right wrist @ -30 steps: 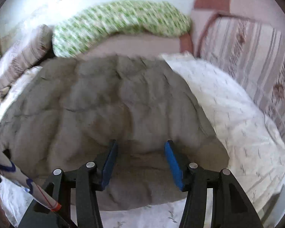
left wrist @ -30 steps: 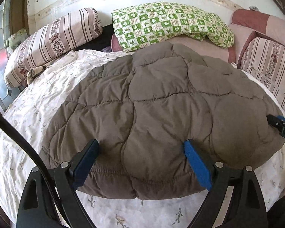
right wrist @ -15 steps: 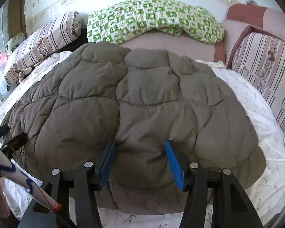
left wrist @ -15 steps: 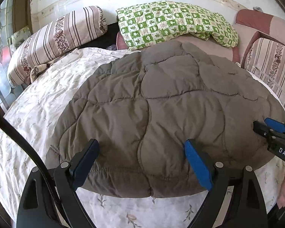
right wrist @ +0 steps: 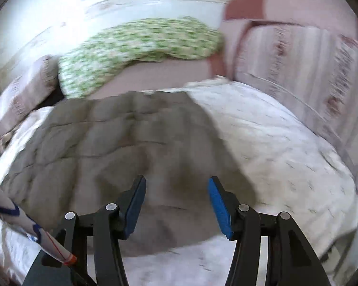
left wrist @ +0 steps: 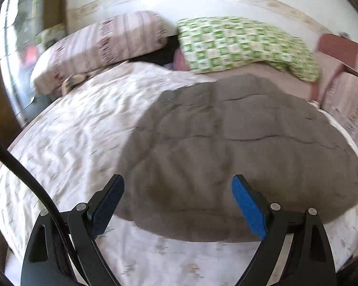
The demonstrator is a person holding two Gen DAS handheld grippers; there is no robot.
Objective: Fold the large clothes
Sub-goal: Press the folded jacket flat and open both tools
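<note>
A: Where's the coat (left wrist: 238,147)?

B: Spread flat on the bed (left wrist: 78,128), brown and quilted, its near hem facing both cameras. It covers the middle of the white sheet, with bare sheet on either side.

A: How will it handle?

B: My guess is soft, puffy and light for its bulk. The padding should spring back, so folds may not stay crisp. The shell looks smooth, maybe a bit slippery. I'd pinch the stitched near hem or the corners, where the fabric is thinner.

A: Anything in the way?

B: A green checked quilt (left wrist: 241,47) lies beyond the far edge, with a striped pillow (left wrist: 102,47) to the left and a striped cushion (right wrist: 298,71) to the right. All are clear of the coat, though a far fold would land near the quilt.

A: And the grippers?

B: The left gripper (left wrist: 177,199) has its jaws wide apart, holding nothing, above the near hem. The right gripper (right wrist: 176,195) is also parted and empty, over the hem. Both views are blurred.
</note>
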